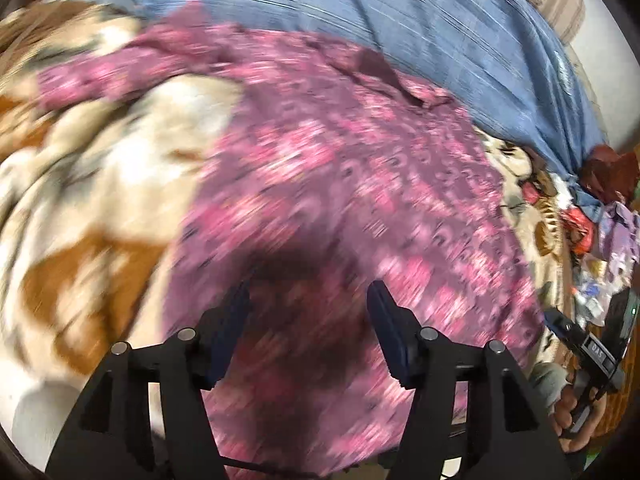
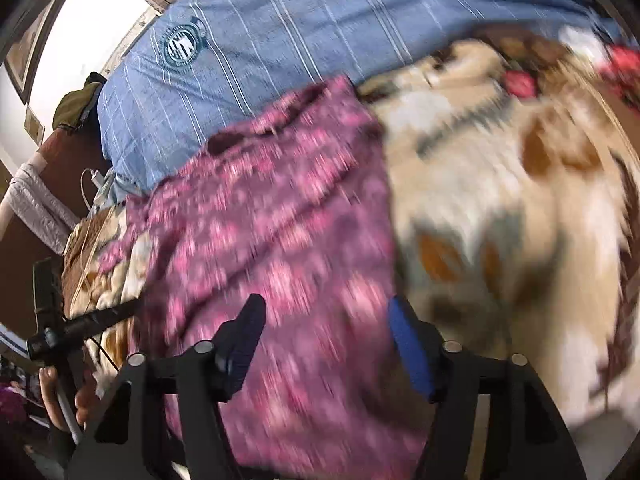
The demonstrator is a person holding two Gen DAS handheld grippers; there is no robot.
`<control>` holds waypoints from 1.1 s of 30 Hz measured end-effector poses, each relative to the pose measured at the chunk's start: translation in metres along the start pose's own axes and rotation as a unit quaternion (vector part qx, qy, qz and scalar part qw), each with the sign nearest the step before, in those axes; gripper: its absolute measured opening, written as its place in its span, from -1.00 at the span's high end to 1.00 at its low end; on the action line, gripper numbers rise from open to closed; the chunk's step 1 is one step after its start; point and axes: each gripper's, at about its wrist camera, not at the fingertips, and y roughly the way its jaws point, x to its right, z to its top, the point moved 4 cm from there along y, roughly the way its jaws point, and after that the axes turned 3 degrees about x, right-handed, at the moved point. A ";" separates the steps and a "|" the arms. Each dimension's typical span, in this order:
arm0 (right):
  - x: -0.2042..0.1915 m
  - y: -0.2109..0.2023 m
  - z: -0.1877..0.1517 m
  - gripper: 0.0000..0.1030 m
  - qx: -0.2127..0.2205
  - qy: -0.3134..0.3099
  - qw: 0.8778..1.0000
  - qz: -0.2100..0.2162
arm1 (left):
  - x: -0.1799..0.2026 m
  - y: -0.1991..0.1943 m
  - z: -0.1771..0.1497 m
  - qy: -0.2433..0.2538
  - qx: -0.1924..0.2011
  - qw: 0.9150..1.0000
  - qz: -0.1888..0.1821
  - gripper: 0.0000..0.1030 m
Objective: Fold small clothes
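A pink and purple flowered garment (image 1: 340, 168) lies spread on a cream and brown blanket (image 1: 80, 208); both views are blurred. My left gripper (image 1: 308, 292) hangs open just above the garment's near part, with nothing between its fingers. In the right wrist view the same garment (image 2: 272, 216) fills the middle. My right gripper (image 2: 326, 304) is open over the garment's right edge, beside the blanket (image 2: 500, 184). The other gripper (image 1: 588, 348) and the hand holding it show at the left wrist view's right edge. The left one (image 2: 60, 332) shows at the right wrist view's left edge.
A blue striped pillow (image 1: 400, 20) with a round emblem (image 2: 180, 44) lies just behind the garment. Crumpled clothes (image 1: 612, 208) are piled at the far right of the bed. A brown headboard (image 2: 60, 168) and a white cable (image 2: 90, 188) are at the left.
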 end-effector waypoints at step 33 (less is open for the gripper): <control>0.026 0.000 -0.079 0.88 -0.123 -0.013 0.986 -0.114 | -0.051 -0.008 -0.051 -0.031 -0.052 0.990 0.131 0.91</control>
